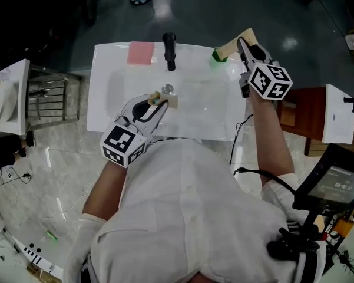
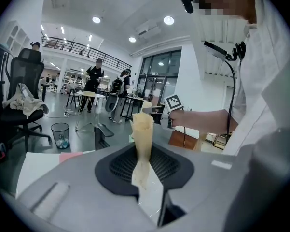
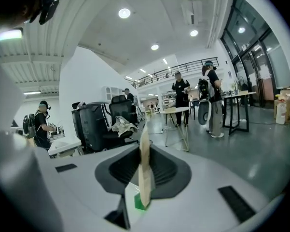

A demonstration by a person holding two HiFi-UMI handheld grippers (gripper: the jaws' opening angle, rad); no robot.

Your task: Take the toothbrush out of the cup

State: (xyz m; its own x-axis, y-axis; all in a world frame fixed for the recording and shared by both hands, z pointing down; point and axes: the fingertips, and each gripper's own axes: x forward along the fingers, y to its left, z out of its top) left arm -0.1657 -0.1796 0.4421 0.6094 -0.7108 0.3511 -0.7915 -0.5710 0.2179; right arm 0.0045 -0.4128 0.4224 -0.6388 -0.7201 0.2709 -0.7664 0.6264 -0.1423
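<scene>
My right gripper is raised over the back right corner of the white sink. Its beige-taped jaws stand close together on a small green piece, apparently the end of the toothbrush; the rest of the brush is hidden. I see no cup in any view. My left gripper hovers over the basin just beside the drain. Its beige pads meet, and I see nothing between them.
A black faucet stands at the back middle of the sink, and a pink block lies on the rim to its left. A brown cabinet and a white unit stand to the right. People, desks and office chairs fill the room behind.
</scene>
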